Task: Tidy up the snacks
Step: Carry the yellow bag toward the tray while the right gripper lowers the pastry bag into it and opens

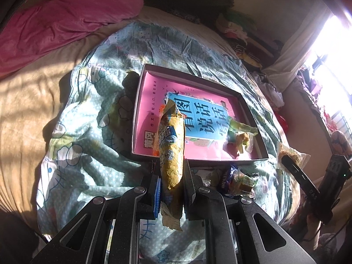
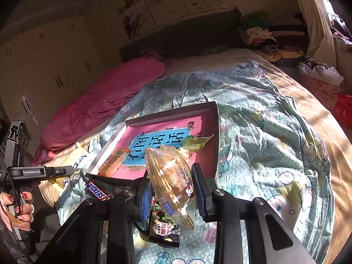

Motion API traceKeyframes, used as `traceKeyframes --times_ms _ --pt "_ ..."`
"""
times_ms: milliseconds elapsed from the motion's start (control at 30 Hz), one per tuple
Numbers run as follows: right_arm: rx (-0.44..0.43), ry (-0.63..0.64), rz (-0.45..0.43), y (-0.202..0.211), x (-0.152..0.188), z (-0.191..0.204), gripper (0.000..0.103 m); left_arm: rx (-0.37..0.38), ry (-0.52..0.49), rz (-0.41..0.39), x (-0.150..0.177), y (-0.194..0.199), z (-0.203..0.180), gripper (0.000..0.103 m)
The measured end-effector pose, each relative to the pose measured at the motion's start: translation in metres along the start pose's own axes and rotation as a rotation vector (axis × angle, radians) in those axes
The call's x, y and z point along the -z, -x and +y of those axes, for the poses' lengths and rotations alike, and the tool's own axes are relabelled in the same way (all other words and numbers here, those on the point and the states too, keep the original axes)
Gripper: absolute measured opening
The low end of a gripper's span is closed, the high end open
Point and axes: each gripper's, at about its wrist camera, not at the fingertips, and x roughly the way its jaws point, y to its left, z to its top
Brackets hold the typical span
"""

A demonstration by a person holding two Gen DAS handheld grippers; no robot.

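Note:
A shallow box [image 1: 191,71] with a pink printed floor lies on the bedspread, and a green snack packet [image 1: 239,129] rests in its right part. My left gripper [image 1: 171,167] is shut on a long yellow snack packet [image 1: 172,149], held lengthwise just in front of the box's near wall. My right gripper [image 2: 170,173] is shut on a clear packet with a brown pastry [image 2: 169,171], near the box's [image 2: 167,114] front right corner. An orange packet [image 2: 114,160] and the green packet [image 2: 195,143] lie inside the box.
A Snickers bar [image 2: 96,190] and a dark packet [image 2: 165,231] lie on the patterned quilt [image 2: 264,132] in front of the box. A pink blanket [image 1: 66,22] lies at the head of the bed. A hand [image 2: 19,202] holds the left gripper's handle. Clothes pile up beside the bed.

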Motion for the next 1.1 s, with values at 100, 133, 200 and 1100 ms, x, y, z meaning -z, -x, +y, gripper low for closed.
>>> traceKeyframes --times_ms 100,133,200,1100 --pt "0.002 -0.011 0.008 -0.004 -0.001 -0.003 0.034 -0.001 -0.007 0.002 0.001 -0.003 -0.004 0.015" --pt "0.001 -0.017 0.01 -0.006 -0.001 -0.004 0.034 -0.003 -0.012 0.003 0.001 -0.004 -0.005 0.015" --pt "0.0 -0.03 0.012 -0.009 -0.003 -0.007 0.034 -0.001 -0.016 0.001 0.0 -0.006 -0.008 0.015" --pt "0.044 -0.013 0.02 -0.044 -0.021 -0.019 0.034 -0.078 -0.133 0.008 -0.024 -0.07 -0.064 0.015"
